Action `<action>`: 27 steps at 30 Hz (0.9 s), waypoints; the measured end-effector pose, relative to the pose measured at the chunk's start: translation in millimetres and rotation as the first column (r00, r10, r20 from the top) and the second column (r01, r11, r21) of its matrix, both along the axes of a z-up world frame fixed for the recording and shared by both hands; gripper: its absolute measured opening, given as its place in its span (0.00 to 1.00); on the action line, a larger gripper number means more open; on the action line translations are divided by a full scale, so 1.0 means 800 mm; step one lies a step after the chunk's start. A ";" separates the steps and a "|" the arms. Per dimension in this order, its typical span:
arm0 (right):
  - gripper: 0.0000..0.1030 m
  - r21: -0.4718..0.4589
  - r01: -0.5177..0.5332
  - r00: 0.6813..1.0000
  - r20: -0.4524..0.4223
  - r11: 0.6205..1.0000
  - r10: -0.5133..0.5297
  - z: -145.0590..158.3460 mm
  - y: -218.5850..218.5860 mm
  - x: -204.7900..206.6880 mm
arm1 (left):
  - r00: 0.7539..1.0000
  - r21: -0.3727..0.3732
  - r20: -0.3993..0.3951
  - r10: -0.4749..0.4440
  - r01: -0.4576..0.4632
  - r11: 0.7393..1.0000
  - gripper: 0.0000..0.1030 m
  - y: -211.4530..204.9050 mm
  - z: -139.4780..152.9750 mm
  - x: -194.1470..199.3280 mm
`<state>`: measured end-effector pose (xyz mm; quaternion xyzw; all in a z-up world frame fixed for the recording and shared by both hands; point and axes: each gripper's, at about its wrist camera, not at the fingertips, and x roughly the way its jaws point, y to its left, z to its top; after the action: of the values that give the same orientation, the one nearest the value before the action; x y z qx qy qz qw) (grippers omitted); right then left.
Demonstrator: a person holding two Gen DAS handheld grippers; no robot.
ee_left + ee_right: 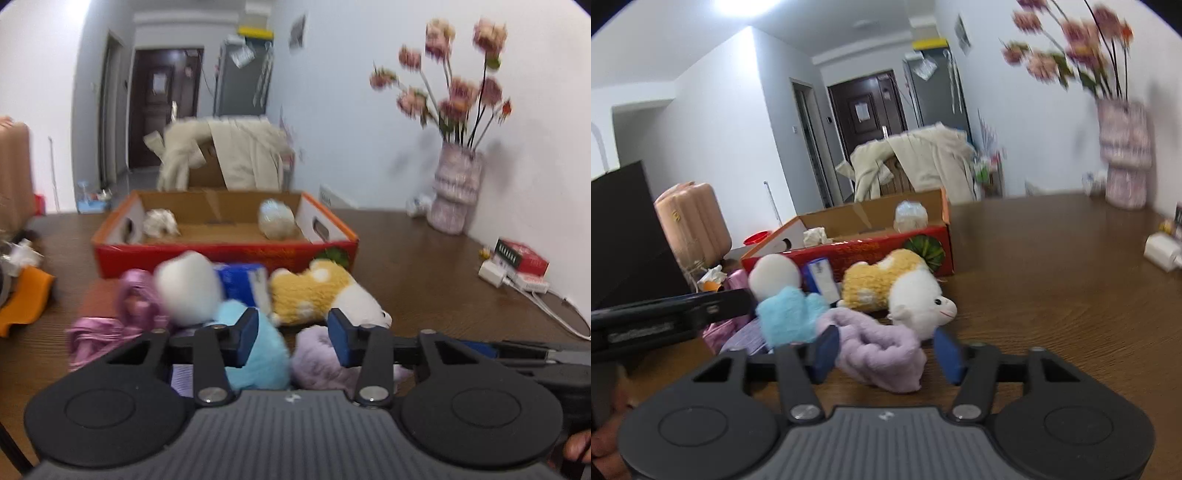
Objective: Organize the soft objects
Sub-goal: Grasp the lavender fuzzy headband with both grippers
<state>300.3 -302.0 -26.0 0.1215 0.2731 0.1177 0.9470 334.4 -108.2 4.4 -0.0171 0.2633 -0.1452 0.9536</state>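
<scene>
Black gripper (291, 338), blue pads (827, 349), silver screws

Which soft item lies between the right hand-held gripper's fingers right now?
The lilac fuzzy cloth, crumpled on the table just ahead of the right hand-held gripper. The yellow-and-white plush and blue-bodied plush lie farther back.

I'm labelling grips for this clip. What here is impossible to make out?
- Left wrist view: whether the left gripper touches the blue plush; motion blur.
- Right wrist view: whether the right gripper presses the lilac cloth; a gap shows on one side.
- Both views: the box floor's near part; its front wall hides it.
</scene>
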 end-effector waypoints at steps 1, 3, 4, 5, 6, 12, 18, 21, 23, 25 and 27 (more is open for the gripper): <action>0.42 0.020 -0.002 1.000 -0.019 1.000 0.002 -0.004 -0.004 0.009 | 1.000 0.006 -0.028 -0.002 0.002 1.000 0.37 -0.008 -0.006 0.011; 0.34 0.053 -0.013 0.998 -0.054 0.998 0.016 -0.015 -0.010 0.024 | 0.995 0.010 -0.098 -0.010 0.011 1.000 0.29 -0.019 -0.021 0.030; 0.32 0.065 -0.016 0.998 -0.063 0.998 0.020 -0.020 -0.012 0.029 | 0.992 -0.001 -0.123 -0.013 0.013 1.000 0.17 -0.022 -0.027 0.036; 0.25 0.075 -0.022 0.997 -0.072 0.997 0.027 -0.025 -0.015 0.033 | 0.991 -0.017 -0.134 -0.018 0.016 1.000 0.12 -0.022 -0.031 0.036; 0.14 0.083 -0.033 0.996 -0.077 0.996 0.039 -0.028 -0.015 0.036 | 0.990 -0.027 -0.136 -0.018 0.015 1.000 0.11 -0.022 -0.032 0.034; 0.11 0.017 -0.131 0.990 -0.043 0.991 0.132 -0.022 -0.008 -0.002 | 0.983 -0.037 -0.164 -0.077 0.072 0.997 0.09 -0.005 -0.035 -0.044; 0.47 0.069 -0.163 0.983 -0.077 0.984 0.168 -0.030 -0.024 -0.072 | 0.978 -0.121 -0.181 -0.104 0.083 0.989 0.30 0.032 -0.042 -0.100; 0.47 0.162 -0.129 0.990 -0.041 0.978 0.137 -0.025 -0.038 -0.072 | 0.984 -0.158 -0.179 -0.021 -0.008 0.987 0.50 0.038 -0.033 -0.086; 0.46 0.206 -0.086 0.994 -0.044 0.975 0.097 -0.025 -0.044 -0.056 | 0.985 -0.161 -0.174 -0.009 -0.019 0.987 0.51 0.028 -0.030 -0.073; 0.46 0.178 -0.047 0.997 -0.058 0.983 0.059 -0.027 -0.041 -0.038 | 0.980 -0.146 -0.197 0.008 -0.037 0.989 0.50 0.016 -0.034 -0.061; 0.41 0.146 -0.034 0.996 -0.078 0.989 0.046 -0.031 -0.035 -0.025 | 0.970 -0.153 -0.242 0.002 -0.041 0.987 0.50 0.011 -0.043 -0.055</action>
<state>280.2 -329.6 -50.6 0.1890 0.3045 0.1514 0.9212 290.4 -99.2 -30.4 -0.1124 0.3646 -0.1519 0.9118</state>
